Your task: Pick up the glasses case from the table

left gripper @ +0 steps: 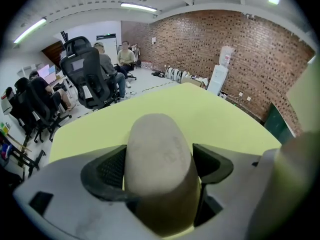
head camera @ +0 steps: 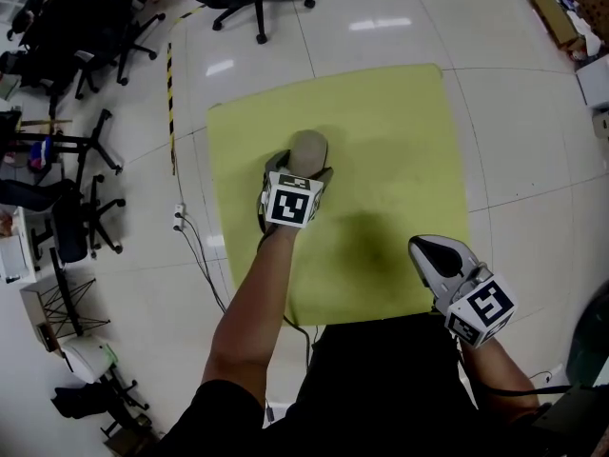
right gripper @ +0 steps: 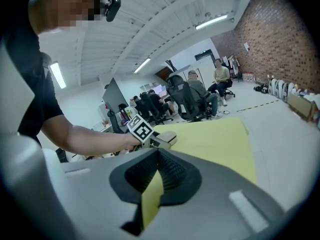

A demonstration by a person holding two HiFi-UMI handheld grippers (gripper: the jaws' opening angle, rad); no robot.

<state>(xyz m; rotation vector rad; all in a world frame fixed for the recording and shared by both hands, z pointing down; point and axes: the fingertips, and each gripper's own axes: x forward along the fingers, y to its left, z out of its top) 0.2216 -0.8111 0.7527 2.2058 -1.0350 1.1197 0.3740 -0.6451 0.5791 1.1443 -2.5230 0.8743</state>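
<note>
Progress on the pick-up is at the approach stage: the glasses case [left gripper: 159,149] has not yet been lifted and rests on the yellow-green table [head camera: 400,131], in the left-centre part of the surface as the head view shows it. The left gripper [head camera: 301,171] is angled downward over the case with its jaws spread wide, one jaw on each side of the near end of the case. In the left gripper view the rounded beige body of the case fills the gap between the two dark ribbed pads [left gripper: 111,168] and extends forward beyond them, its long axis running along the line of the jaws. The pads stand close beside the case, with a dark gap visible on the right-hand side, so no clamping is judged to have taken place. The right gripper [head camera: 423,252] hangs near the table's near edge, well apart from the case. Its jaws are drawn together, with only a thin sliver of table showing between them, and they hold nothing. Remaining steps, as judged from this position: close the left jaws on the sides of the case, confirm a firm hold, and raise the case clear of the table.
</note>
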